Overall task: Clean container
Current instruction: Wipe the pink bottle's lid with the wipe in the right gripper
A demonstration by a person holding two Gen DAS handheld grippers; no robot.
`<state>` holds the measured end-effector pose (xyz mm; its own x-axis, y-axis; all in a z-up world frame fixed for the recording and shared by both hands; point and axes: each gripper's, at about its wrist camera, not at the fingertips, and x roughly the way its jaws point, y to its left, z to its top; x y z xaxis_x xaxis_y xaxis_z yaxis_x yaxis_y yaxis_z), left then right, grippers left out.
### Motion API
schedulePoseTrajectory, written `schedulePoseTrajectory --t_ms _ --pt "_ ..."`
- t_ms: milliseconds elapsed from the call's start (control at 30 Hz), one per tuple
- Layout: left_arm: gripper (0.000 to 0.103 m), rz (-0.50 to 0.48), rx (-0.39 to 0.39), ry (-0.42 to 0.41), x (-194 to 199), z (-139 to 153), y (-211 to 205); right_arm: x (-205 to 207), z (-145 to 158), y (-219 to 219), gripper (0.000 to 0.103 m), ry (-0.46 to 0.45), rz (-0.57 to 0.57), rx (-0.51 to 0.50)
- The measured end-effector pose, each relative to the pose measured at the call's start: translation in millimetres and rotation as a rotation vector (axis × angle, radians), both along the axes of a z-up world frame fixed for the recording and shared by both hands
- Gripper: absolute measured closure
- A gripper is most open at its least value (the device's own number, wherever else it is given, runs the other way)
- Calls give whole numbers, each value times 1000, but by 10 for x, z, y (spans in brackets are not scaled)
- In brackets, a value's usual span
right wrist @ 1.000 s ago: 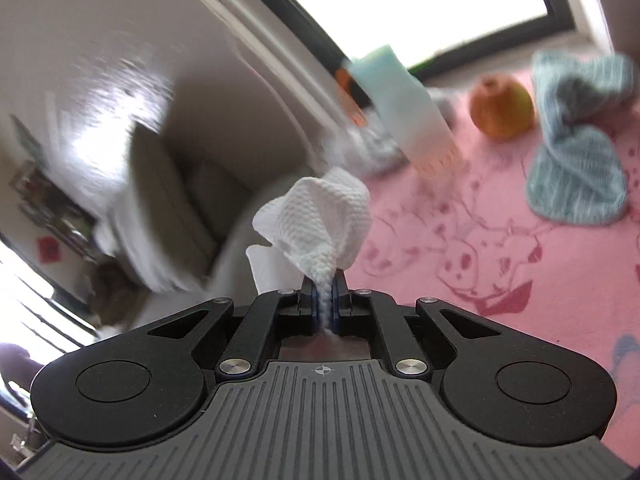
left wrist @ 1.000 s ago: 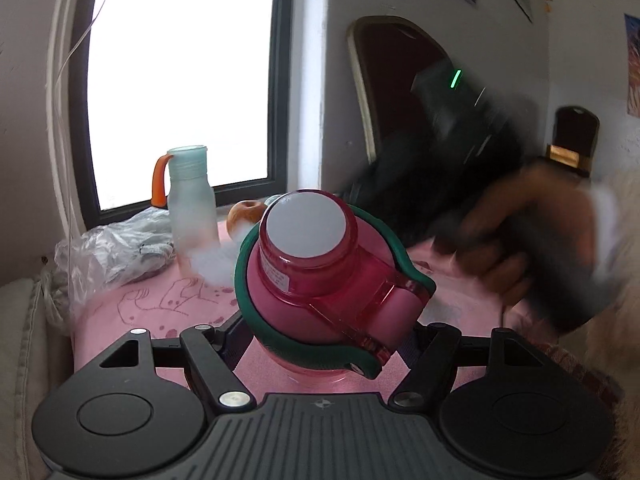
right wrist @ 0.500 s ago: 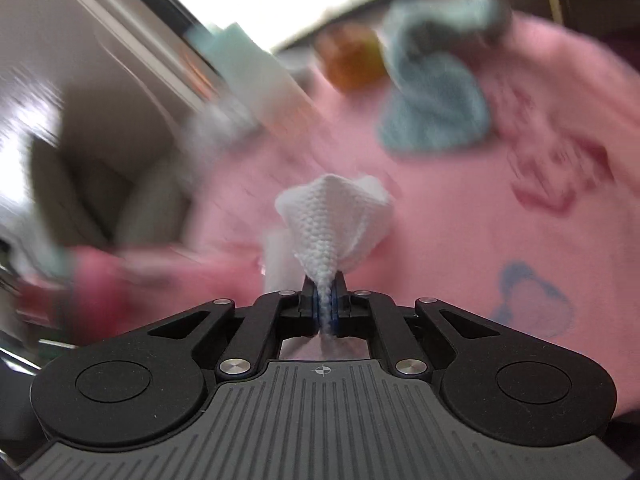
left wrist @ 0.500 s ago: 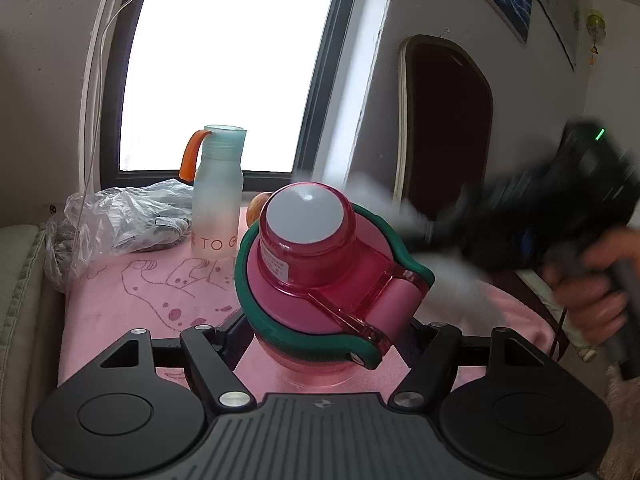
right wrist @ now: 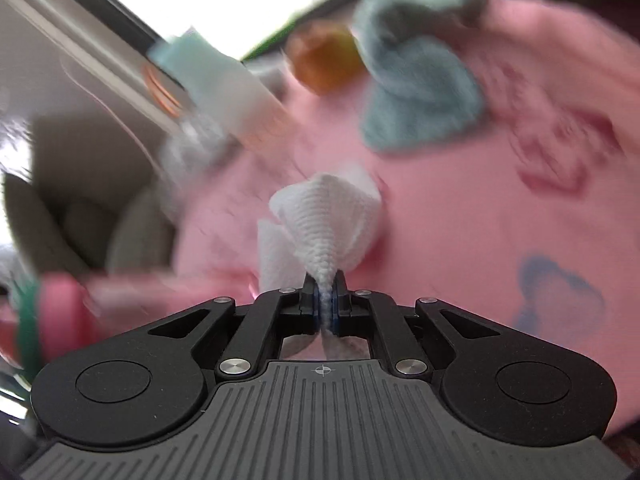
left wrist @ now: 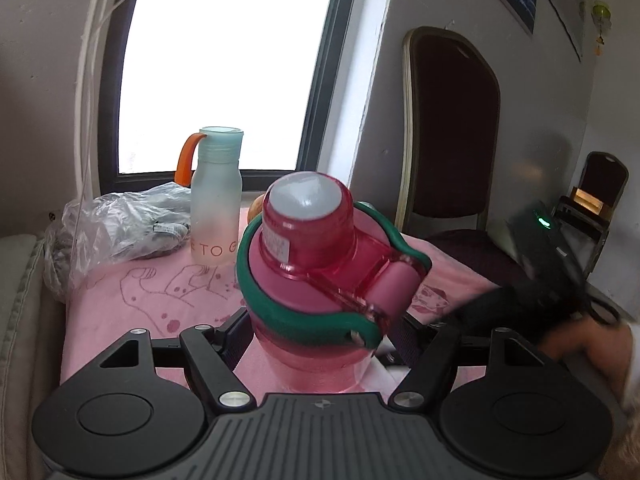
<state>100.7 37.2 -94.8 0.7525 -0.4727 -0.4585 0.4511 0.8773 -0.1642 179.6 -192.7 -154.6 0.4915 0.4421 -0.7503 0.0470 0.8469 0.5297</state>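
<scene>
A pink bottle (left wrist: pixel 316 272) with a green strap and a pale grey cap stands upright between the fingers of my left gripper (left wrist: pixel 320 340), which is shut on its body. My right gripper (right wrist: pixel 327 300) is shut on a crumpled white paper towel (right wrist: pixel 326 216) that sticks out ahead of its tips, over the pink tablecloth (right wrist: pixel 460 240). In the left wrist view the right gripper (left wrist: pixel 536 280) is a dark blur low to the right of the bottle, held by a hand (left wrist: pixel 588 352). The pink bottle (right wrist: pixel 60 312) shows blurred at the left edge of the right wrist view.
A frosted teal bottle (left wrist: pixel 216 196) with an orange handle stands near the window, beside a clear plastic bag (left wrist: pixel 120 228). An orange fruit (right wrist: pixel 324 60) and a blue-grey cloth (right wrist: pixel 420 96) lie further back. A dark chair (left wrist: pixel 452 140) stands behind the table.
The right gripper with the paper towel has come down from high on the right to low beside the bottle. The left gripper has rolled a little and still grips the bottle.
</scene>
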Motion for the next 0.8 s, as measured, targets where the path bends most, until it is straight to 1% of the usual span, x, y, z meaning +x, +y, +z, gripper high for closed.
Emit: schedulePoseTrajectory --t_ms 67,133,233,300,367,467,533,567,600,733,800 --pt "33 -6 24 8 80 33 -77 -84 -18 -26 96 6 23 -12" --pt "33 -13 57 13 161 59 -173 -182 64 -102 96 -26 1 -26" --pt "33 -11 118 16 251 84 -345 -387 323 -323 96 -140 -88 -38" --pt "32 20 146 23 279 95 -465 -495 488 -470 96 -212 -141 -47" --pt "32 76 160 35 286 106 -571 -577 587 -577 96 -260 -176 -52" --pt "31 181 152 75 295 115 -677 -670 653 -677 96 -294 -204 -55" --pt "26 258 136 128 314 105 -726 -681 635 -698 95 -296 -209 -42" --pt "18 297 129 146 315 98 -748 -698 631 -711 95 -297 -211 -36" --pt "13 334 125 151 303 92 -769 -713 633 -725 95 -297 -213 -31" --pt "10 497 145 115 216 103 -906 -760 625 -749 94 -304 -218 -9" --pt "10 564 145 109 206 127 -984 -800 641 -769 92 -308 -222 -5"
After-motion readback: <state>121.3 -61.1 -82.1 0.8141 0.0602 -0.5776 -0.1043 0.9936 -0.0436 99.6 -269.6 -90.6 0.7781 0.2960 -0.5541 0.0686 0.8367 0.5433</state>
